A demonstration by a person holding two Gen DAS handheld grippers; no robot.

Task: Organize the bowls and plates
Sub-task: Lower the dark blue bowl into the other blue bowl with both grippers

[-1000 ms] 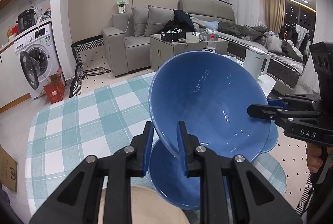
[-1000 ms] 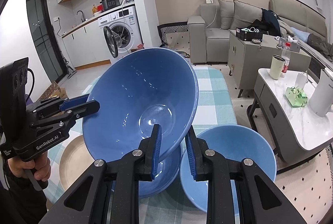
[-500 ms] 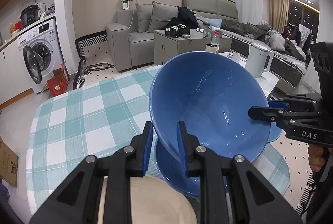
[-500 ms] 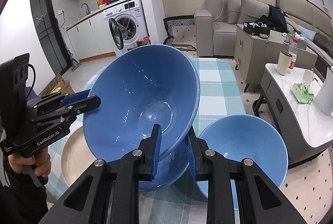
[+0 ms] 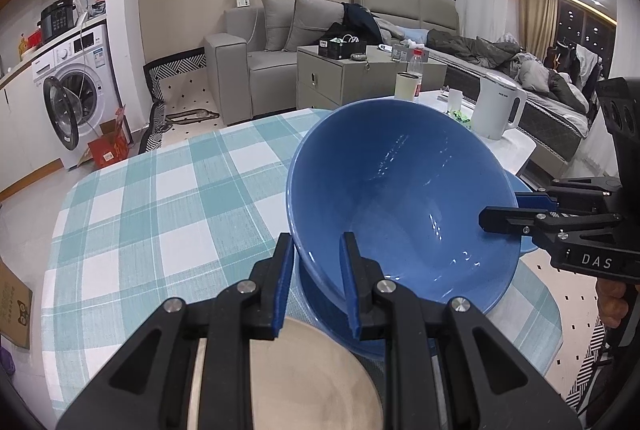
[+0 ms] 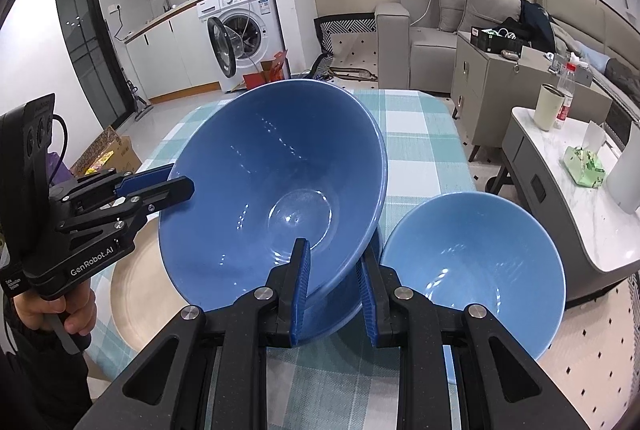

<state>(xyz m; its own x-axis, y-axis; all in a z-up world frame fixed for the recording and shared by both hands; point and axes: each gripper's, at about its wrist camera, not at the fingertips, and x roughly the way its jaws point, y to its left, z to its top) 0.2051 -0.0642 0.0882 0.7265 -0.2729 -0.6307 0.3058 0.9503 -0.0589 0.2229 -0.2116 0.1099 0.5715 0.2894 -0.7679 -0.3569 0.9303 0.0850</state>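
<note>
Deep blue glazed bowl point(image 6: 272, 198) hangs tilted between my grippers, left gripper point(image 5: 316, 282) and right gripper point(image 6: 332, 290) each clamped on opposite rims, so it nests squarely into what looks like another blue bowl point(image 6: 340, 306) beneath, left of the pale-blue bowl point(image 6: 476, 274).

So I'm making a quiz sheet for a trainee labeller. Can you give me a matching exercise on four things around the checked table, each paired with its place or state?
Things:
1. big blue bowl
2. light blue bowl
3. beige plate
4. washing machine

Places or states:
A. door hanging open
B. lying flat under the left tongs
C. held tilted by its rim from two sides
D. standing alone beside the right tongs

Pairs: 1-C, 2-D, 3-B, 4-A
</note>
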